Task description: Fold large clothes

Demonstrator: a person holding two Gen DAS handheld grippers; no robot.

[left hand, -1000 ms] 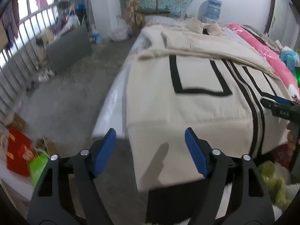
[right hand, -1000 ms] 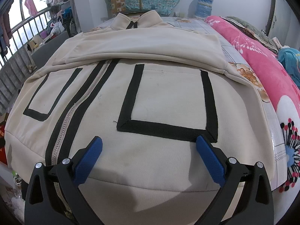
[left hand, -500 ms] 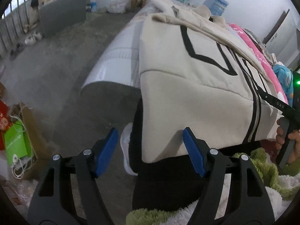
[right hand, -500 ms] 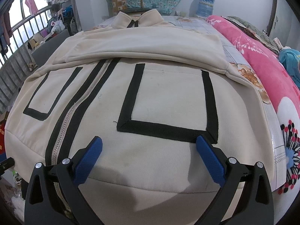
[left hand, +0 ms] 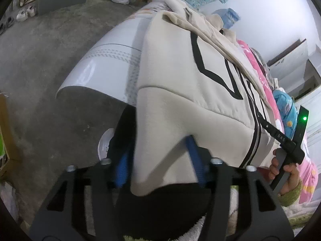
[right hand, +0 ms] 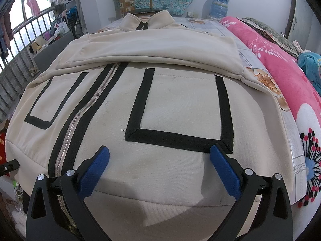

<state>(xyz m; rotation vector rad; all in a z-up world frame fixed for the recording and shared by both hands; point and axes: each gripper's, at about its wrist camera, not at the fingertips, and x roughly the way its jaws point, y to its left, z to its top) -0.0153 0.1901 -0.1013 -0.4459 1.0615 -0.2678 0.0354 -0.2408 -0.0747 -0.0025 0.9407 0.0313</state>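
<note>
A cream jacket (right hand: 160, 80) with black trim and a centre zip lies flat on the bed, sleeves folded across its chest. In the left wrist view its hem corner (left hand: 160, 140) hangs over the bed's edge. My left gripper (left hand: 158, 160) is around that corner with its jaws closing; the cloth is between the blue pads, which do not clamp it. My right gripper (right hand: 160, 168) hovers open over the lower hem below the right pocket outline, with nothing between its fingers. It also shows at the right in the left wrist view (left hand: 280, 138), with a hand (left hand: 286, 172) holding it.
The white mattress side (left hand: 96, 66) drops to a grey concrete floor (left hand: 40, 60). A dark trouser leg (left hand: 160, 210) and white shoe (left hand: 104, 142) stand below the hem. A pink quilt (right hand: 280, 70) runs along the bed's right. Behind the bed are a chair (right hand: 138, 2) and a water jug (right hand: 219, 4).
My left gripper dropped and rolled toward the jacket's hanging hem corner, and its jaws narrowed around the cloth. The right gripper stayed still and open.
</note>
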